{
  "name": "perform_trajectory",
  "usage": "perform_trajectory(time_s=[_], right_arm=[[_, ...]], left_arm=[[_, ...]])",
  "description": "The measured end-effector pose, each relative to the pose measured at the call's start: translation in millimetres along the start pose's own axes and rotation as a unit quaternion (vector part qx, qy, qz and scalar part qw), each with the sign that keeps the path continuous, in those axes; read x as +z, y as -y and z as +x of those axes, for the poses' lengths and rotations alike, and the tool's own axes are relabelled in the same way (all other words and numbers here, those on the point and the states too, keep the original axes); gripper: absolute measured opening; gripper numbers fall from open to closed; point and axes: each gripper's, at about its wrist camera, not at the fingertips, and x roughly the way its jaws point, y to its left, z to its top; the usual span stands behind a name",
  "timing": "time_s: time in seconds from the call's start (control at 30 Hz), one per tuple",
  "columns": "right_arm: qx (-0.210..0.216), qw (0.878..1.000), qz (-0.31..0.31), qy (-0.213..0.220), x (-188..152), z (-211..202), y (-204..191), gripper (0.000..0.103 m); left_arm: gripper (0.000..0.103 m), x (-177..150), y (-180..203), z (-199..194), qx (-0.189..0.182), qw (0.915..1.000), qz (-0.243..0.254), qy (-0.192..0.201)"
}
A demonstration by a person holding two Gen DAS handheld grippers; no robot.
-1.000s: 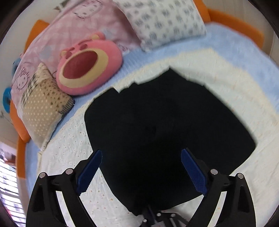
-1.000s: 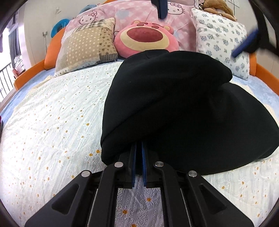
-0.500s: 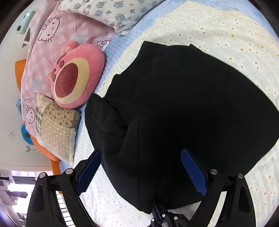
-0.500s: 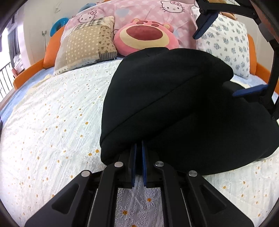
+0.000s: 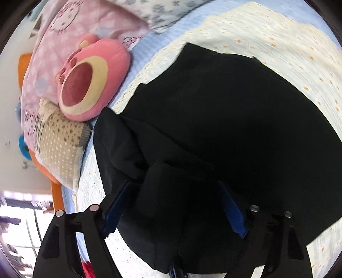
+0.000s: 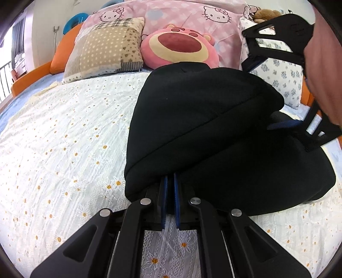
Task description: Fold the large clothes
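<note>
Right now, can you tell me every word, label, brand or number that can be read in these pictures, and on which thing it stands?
None can be read.
The pink bedding bears only cartoon cat faces, no letters.
The black garment shows no label or print.
The left gripper and right gripper show no markings.

We can read no words, numbers or brand labels; the pink blanket (image 6: pixel 183 19) carries only printed cartoon cat faces.

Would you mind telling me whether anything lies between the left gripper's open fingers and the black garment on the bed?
Nothing visible does: the left gripper is closing with a fold of the black garment already between its blue pads.
</note>
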Motion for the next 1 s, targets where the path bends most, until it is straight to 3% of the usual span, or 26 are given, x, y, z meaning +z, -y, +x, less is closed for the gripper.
perform_trajectory(time_s=[0.2,0.37,0.47,0.77,1.0], right_arm=[[-0.002,1.0,-0.002,0.001,1,1,0,0.007],[-0.002,1.0,-0.001,0.001,1,1,-1,0.007],[-0.004,1.0,-0.002,0.002,0,0,-1,0.007],[-0.01,1.0,-0.006,0.003,-1,-1,-3,0.007],[-0.031,0.999,-0.007,0.014,-2,-5,-5,0.007]], left_arm=[[0.056,1,-8,1,0.006,0.9997,-0.024,0.005],[0.027,3,-9,10,0.011,0.9994,-0.032,-0.003],[0.016,1,-10,8,0.008,0.9993,-0.035,0.001],[0.011,-17,-36,-48,-0.033,0.9949,-0.059,0.075],[0.011,-34,-44,-105,-0.102,0.986,-0.06,0.118]])
